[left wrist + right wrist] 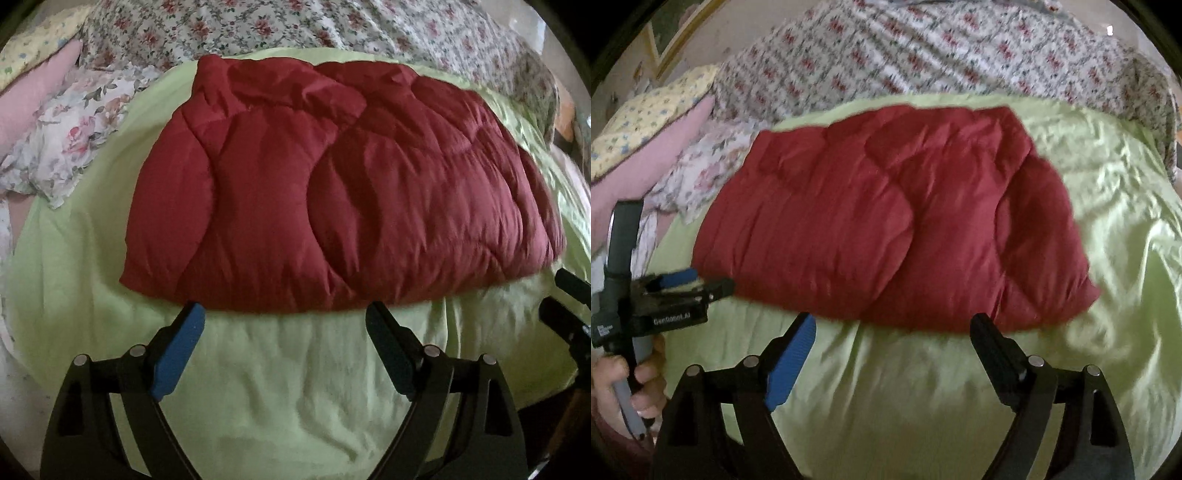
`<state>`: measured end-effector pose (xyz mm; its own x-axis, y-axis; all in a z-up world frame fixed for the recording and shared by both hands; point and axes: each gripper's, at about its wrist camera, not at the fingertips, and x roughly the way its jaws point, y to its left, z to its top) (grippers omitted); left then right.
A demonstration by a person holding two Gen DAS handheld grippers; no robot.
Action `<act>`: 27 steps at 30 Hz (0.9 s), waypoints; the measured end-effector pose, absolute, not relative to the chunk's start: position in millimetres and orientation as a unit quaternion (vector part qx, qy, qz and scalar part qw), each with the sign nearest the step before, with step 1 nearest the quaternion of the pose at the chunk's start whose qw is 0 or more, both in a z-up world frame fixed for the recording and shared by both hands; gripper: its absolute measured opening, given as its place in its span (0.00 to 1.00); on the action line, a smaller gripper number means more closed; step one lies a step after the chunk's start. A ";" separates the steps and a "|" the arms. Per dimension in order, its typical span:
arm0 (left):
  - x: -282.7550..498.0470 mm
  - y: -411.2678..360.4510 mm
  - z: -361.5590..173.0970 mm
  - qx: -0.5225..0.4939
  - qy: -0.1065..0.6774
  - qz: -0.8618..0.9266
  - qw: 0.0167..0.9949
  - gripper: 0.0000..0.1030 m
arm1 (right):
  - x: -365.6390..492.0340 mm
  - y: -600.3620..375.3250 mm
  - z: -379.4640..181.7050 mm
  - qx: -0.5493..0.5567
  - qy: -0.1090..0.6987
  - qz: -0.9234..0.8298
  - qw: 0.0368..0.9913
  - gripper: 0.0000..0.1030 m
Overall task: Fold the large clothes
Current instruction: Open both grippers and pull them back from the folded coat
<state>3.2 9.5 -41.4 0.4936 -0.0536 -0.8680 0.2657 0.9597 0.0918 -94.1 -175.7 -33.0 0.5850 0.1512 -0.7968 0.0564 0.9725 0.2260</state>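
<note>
1. Now between folds: red padded garment (332,206) lying folded into a wide block on the green sheet (295,387), near edge just beyond both sets of fingertips.
2. Left gripper (284,314) spread wide, holding nothing; right gripper (894,325) likewise wide apart and empty.
3. Probably next: pinch one end of the block with both tools, carry it across to halve the width.
4. Thick, springy padding; likely needs a deep bite and a press afterward.
</note>
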 end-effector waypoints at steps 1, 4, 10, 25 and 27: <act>-0.6 7.9 -40.7 0.114 0.493 -0.094 0.857 0.87 | -96.7 -172.5 -35.2 0.112 0.462 0.031 0.880 0.85; -8.9 3.4 -38.0 0.132 0.490 -0.091 0.857 0.87 | -100.5 -167.4 -34.2 0.106 0.474 0.038 0.873 0.86; -14.3 1.7 -24.5 0.153 0.484 -0.084 0.857 0.87 | -104.4 -166.4 -12.2 0.095 0.473 0.034 0.875 0.94; 4.3 -3.5 -3.5 0.150 0.468 -0.073 0.868 0.88 | -82.1 -165.1 4.9 0.079 0.464 0.026 0.882 0.98; 8.3 -3.9 -5.6 0.149 0.471 -0.070 0.867 0.88 | -77.8 -165.9 1.8 0.079 0.468 0.024 0.880 0.98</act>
